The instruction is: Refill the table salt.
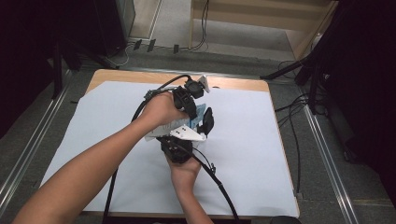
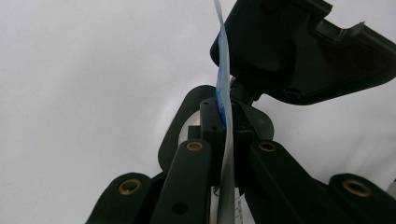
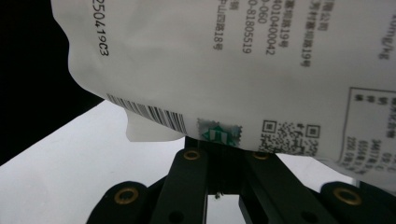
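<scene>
A white packet point(image 1: 199, 111) with blue print is held up over the middle of the table between both grippers. My left gripper point(image 1: 192, 114) comes in from the left and is shut on it. In the left gripper view the jaws point(image 2: 223, 116) pinch the packet's thin edge point(image 2: 224, 70), with the right gripper's black body point(image 2: 299, 46) just beyond. My right gripper point(image 1: 205, 122) rises from the bottom hand. In its own view it point(image 3: 219, 144) is shut on the lower edge of the packet point(image 3: 233, 70), whose face shows printed text, a barcode and a QR code.
A white sheet point(image 1: 247, 140) covers the wooden table point(image 1: 233, 84). Black cables point(image 1: 219, 184) trail from the grippers toward the near edge. Dark stands and loose cables point(image 1: 299, 70) lie on the floor beyond the table's right and far sides.
</scene>
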`<state>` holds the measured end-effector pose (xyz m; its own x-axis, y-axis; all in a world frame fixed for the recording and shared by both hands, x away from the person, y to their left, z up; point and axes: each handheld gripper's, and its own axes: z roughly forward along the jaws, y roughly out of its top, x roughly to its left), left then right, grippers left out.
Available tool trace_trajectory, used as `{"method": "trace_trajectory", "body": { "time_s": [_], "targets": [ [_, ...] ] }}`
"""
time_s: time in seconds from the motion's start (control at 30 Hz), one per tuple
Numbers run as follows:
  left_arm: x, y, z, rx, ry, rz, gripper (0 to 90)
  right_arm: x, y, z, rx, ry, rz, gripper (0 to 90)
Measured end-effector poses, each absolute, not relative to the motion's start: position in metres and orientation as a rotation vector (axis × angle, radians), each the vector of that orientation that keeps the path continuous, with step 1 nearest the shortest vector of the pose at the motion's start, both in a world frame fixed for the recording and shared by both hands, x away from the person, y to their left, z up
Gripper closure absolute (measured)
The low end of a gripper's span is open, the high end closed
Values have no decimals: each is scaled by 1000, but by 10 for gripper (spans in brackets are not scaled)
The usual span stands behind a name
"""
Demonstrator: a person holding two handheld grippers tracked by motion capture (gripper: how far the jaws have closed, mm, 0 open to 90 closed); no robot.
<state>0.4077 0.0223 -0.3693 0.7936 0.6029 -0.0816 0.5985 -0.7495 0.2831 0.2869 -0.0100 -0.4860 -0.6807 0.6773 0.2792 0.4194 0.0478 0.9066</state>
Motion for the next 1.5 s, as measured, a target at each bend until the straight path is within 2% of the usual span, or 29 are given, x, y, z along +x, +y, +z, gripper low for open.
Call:
{"method": "trace_trajectory", "body": {
  "time_s": [1.5],
  "targets": [
    [411, 25, -364, 2665, 951, 7, 898, 284, -5, -487, 1069, 2128, 1687, 900]
  ]
}}
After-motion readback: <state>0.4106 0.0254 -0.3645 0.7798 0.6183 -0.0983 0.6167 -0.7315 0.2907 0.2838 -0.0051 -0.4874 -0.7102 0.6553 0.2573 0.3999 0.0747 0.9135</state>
